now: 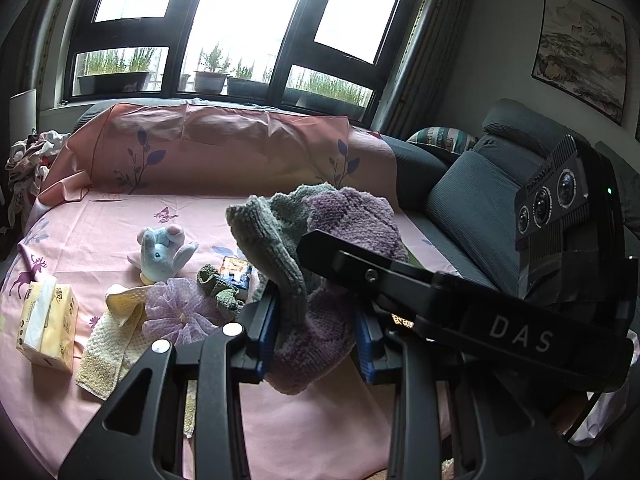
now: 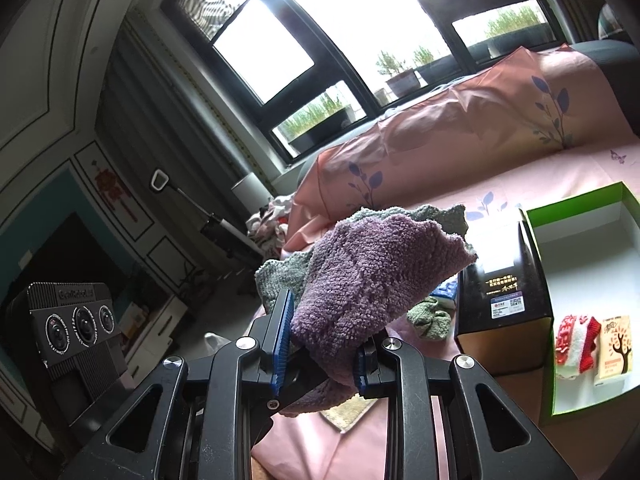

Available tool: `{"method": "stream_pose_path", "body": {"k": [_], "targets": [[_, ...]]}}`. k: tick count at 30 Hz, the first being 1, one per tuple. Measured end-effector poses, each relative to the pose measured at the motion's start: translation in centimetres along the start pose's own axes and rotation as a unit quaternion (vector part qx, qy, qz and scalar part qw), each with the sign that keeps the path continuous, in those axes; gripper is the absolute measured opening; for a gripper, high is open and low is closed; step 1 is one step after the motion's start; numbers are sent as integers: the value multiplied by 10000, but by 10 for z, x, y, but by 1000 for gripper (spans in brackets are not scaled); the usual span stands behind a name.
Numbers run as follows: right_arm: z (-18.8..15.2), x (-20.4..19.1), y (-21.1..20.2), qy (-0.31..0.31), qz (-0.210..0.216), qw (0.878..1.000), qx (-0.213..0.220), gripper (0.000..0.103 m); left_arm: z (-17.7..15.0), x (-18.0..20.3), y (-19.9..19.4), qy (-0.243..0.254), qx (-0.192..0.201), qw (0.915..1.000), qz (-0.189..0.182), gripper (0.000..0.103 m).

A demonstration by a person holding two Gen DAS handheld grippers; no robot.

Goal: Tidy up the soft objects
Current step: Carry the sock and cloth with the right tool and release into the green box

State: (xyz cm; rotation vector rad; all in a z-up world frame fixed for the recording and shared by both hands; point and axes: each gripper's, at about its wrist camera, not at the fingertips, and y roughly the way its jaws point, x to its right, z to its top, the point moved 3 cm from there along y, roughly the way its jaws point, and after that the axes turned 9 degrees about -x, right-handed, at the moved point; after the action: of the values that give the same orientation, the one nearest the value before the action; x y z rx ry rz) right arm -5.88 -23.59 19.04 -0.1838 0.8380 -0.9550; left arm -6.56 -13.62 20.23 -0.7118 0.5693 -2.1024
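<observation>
Both grippers are clamped on the same purple-and-grey towel (image 1: pixel 320 240), lifted clear above the pink sheet (image 1: pixel 120 216) that covers the couch. The left gripper (image 1: pixel 316 332) has its blue pads pressed narrow on the towel's lower, purple part, and the cloth bulges up and folds over in front of it. The right gripper (image 2: pixel 320 356) pinches the purple side of the towel (image 2: pixel 372 276) as well, jaws drawn in tight on the bunched fabric, with the grey side showing behind.

Taking the towel as the mark: below and to the left of it, in the left wrist view, lie a blue plush elephant (image 1: pixel 160 254), a purple mesh sponge (image 1: pixel 176 312), a yellow washcloth (image 1: pixel 116 332), a crumpled green cloth (image 1: pixel 218 286) and a tissue pack (image 1: pixel 48 326) further left, all on the sheet.

In the right wrist view, to the right of the towel, stands a black box (image 2: pixel 500 280), and beyond it an open green-rimmed box (image 2: pixel 580 208) holding a red-and-white cloth (image 2: pixel 576 340) and a small carton (image 2: pixel 614 344).
</observation>
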Motion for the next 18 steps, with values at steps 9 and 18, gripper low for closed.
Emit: {"method": "stream_pose_path", "body": {"k": [9,18], "targets": [[1,28,-18,335,-243,9989,220,27,5,22,25,301,-189,9991,-242,30],[0,70,-38,903,-514,9935,473,27,11,52,64,663,-551,9948,-534,30]]}}
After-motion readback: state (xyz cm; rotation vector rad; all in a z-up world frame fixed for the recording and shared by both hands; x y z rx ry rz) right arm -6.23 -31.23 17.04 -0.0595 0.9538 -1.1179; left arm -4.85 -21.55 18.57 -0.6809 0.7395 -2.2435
